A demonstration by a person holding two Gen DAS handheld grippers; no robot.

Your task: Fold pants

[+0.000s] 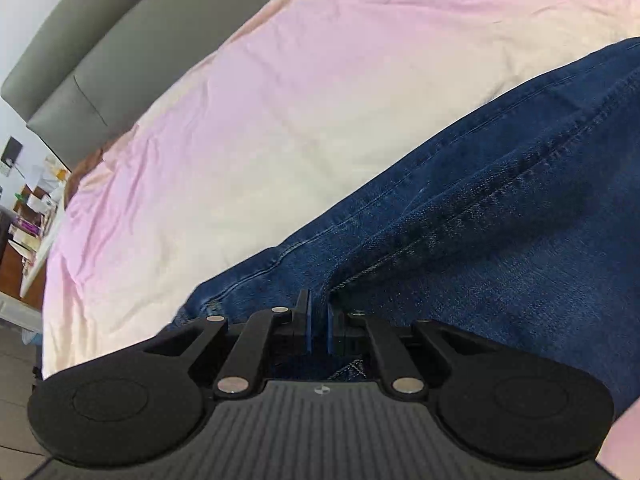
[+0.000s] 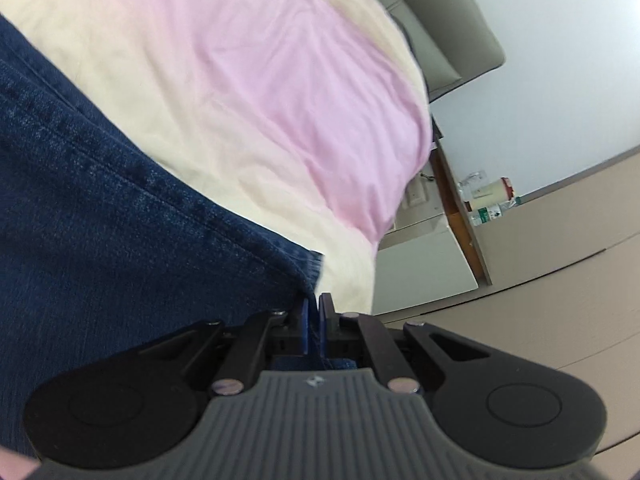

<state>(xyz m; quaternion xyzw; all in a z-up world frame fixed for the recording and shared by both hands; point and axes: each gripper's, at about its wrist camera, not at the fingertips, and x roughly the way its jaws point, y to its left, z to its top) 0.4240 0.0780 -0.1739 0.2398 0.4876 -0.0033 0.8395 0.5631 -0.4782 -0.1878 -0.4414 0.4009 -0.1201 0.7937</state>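
A: What is the left wrist camera showing?

B: The left gripper [image 1: 319, 320] is pinching a fold of the dark blue jeans [image 1: 500, 216], its blue pads nearly together with denim between them. The jeans are lying across the pink and cream bedsheet [image 1: 280, 100], stretching away to the upper right. A grey headboard [image 1: 100, 60] is standing behind the bed.

A: And the right wrist camera?

B: The right gripper [image 2: 316, 320] is clamping the jeans [image 2: 100, 220] near a hemmed corner, pads pressed tight on the cloth. The denim is filling the left side, the bedsheet [image 2: 260, 100] is lying beyond it, and the floor [image 2: 560, 280] is showing on the right.
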